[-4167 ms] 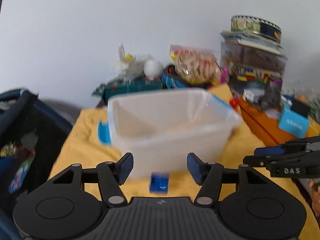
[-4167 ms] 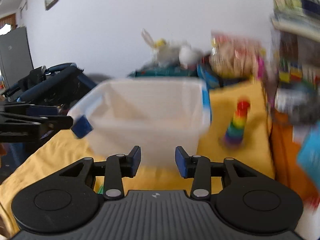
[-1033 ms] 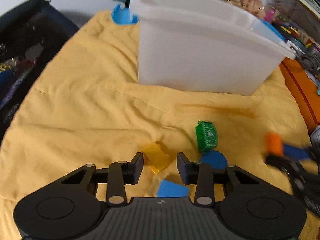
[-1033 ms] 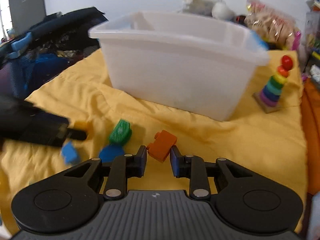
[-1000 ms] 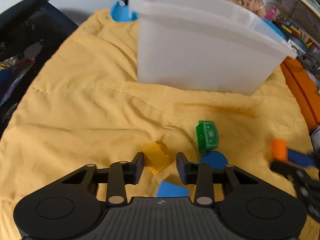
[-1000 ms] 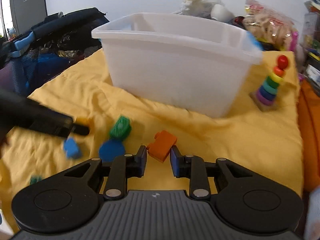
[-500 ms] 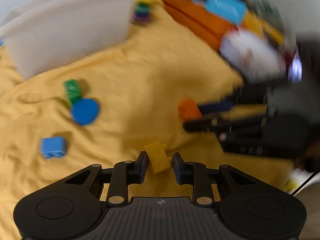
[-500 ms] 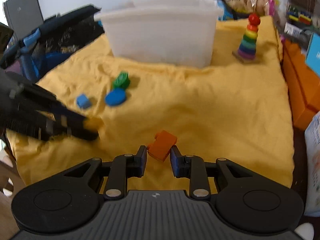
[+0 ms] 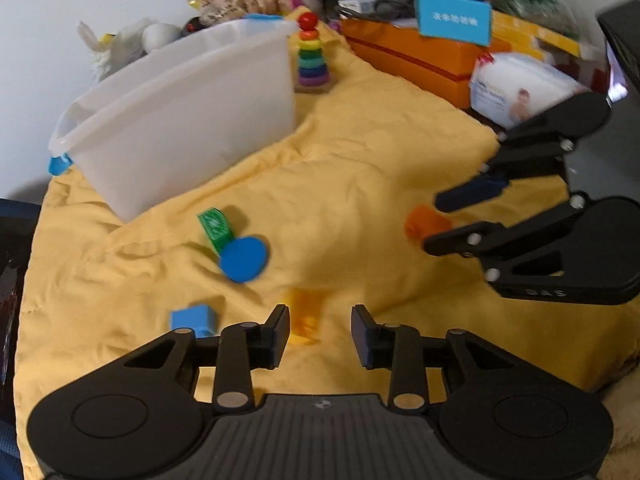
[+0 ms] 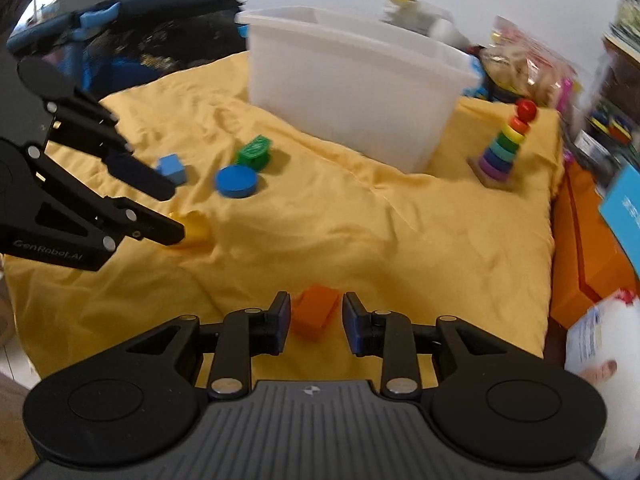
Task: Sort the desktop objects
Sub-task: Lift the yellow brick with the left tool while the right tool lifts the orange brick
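My left gripper [image 9: 320, 330] is open over the yellow cloth; a yellow block [image 9: 306, 316] lies loose between its fingers. It also shows in the right wrist view [image 10: 192, 228]. My right gripper [image 10: 314, 318] is open, with an orange block [image 10: 314, 312] lying on the cloth between its fingers, seen from the left wrist too [image 9: 424, 224]. A green block [image 9: 216, 228], a blue disc [image 9: 244, 258] and a blue cube [image 9: 192, 320] lie on the cloth. A white plastic bin [image 9: 180, 120] stands behind them.
A rainbow ring stacker [image 9: 312, 60] stands right of the bin. Orange boxes [image 9: 416, 56], a wipes pack [image 9: 520, 88] and clutter line the right side. A dark stroller [image 10: 132, 40] is at the left. Snack bags and a white toy sit behind the bin.
Both grippers have opened and let go of their blocks: the yellow block and the orange block now lie on the cloth. Both grippers had pulled back from the bin toward the near edge.
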Motion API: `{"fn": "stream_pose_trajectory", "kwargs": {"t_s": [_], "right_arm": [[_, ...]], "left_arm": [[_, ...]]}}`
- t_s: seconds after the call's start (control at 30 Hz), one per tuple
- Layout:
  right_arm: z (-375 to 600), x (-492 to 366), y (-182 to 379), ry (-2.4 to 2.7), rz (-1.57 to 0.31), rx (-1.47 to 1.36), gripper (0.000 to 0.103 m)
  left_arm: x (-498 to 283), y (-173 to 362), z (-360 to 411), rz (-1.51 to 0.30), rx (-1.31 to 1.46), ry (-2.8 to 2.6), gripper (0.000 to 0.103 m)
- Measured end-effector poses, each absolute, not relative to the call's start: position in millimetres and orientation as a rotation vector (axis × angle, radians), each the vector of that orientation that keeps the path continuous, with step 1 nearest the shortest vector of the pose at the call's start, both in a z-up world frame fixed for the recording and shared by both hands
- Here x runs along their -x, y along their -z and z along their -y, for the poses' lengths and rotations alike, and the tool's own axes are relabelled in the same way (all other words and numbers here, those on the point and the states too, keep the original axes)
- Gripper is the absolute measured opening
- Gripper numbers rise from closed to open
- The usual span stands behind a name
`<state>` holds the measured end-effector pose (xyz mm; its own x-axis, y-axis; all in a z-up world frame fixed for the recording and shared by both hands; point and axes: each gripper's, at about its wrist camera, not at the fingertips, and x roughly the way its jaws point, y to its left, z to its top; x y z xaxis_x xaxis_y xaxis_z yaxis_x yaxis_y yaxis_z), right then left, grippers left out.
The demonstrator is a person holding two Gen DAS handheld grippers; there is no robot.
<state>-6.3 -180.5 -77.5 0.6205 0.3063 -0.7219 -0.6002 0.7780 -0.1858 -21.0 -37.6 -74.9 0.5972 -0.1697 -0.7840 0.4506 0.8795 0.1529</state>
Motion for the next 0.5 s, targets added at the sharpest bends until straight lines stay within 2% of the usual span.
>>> {"fn": "stream_pose_trajectory", "kwargs": {"t_s": [0.17,0.37,0.5], "right_arm": [[171.0,8.0,80.0,-0.530,-0.715,0.500,0.037],[163.1,3.1,91.0,-0.523,-0.731,0.549,0.037],[176.0,-6.9,91.1,-0.480,-0.774,0.469,0.030]], "left_arm": [[20.2,77.7,36.4,-0.863,-0.330,0.325,0.038],[2.9,77.3,2.2,-0.902,-0.109,0.225,0.041],[-9.4,80.7,-11.4,-0.908,-0.024,0.213,0.042]]}}
